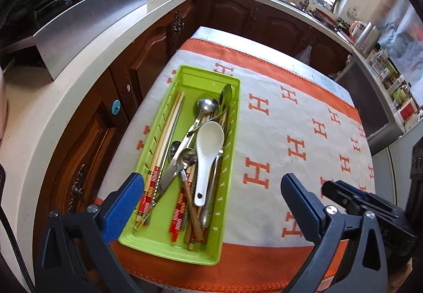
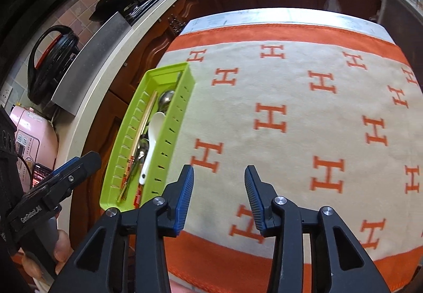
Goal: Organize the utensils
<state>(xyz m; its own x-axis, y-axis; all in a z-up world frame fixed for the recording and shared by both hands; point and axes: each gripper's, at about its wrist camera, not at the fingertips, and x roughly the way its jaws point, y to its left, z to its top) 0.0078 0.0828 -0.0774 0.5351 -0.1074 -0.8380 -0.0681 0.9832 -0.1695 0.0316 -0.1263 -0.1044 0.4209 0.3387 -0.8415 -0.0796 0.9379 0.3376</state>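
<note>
Orange-bordered beige H-patterned cloth (image 2: pixel 290 113) on table bears lime-green slotted plastic tray (image 1: pixel 224 187) at its left edge, holding chopsticks (image 1: pixel 164 145), steel spoons (image 1: pixel 207 105), white ladle-spoon (image 1: pixel 208 145); cloth rightward bare; left gripper (image 1: pixel 211 187) wide apart, right gripper (image 2: pixel 219 195) parted, both empty.

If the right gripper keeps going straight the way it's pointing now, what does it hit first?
Most likely the bare cloth, the orange-and-cream H-patterned one covering the table. The right gripper has open, empty jaws aimed down at that fabric, with the green utensil tray off to its left, apparently out of its path.
</note>
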